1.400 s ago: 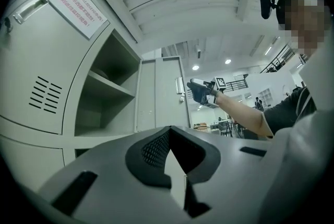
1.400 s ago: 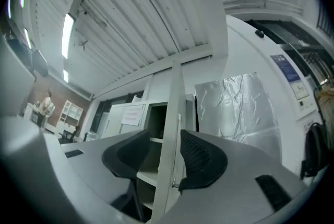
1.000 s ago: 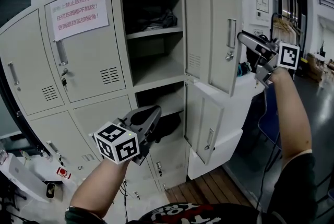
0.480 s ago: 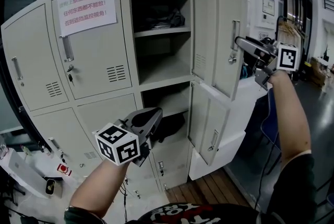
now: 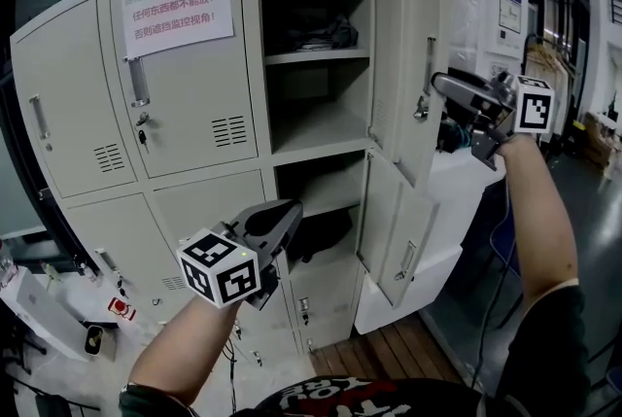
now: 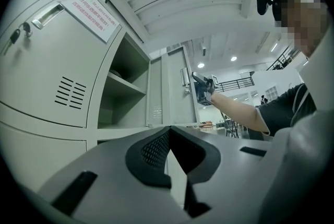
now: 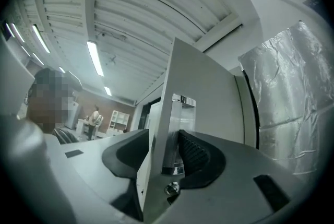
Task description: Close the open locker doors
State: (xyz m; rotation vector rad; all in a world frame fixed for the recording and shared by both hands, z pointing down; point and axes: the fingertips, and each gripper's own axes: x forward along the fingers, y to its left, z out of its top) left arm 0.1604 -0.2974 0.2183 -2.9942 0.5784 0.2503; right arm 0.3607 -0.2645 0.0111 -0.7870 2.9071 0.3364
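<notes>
Here the right gripper [image 5: 439, 85] straddles the free edge of the upper locker door [image 5: 408, 36] at 2 o'clock, jaws pinched on it beside the handle [image 7: 175, 131]. The lower locker door [image 5: 394, 221] stands ajar at 4 o'clock. The left gripper [image 5: 284, 213], at 7 o'clock, has its jaws together, empty.

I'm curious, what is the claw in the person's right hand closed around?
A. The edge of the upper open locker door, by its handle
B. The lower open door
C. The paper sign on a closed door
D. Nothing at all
A: in the right gripper view, the right claw has a jaw on each side of the upper open door at its edge, with one pad against the metal handle.
</notes>
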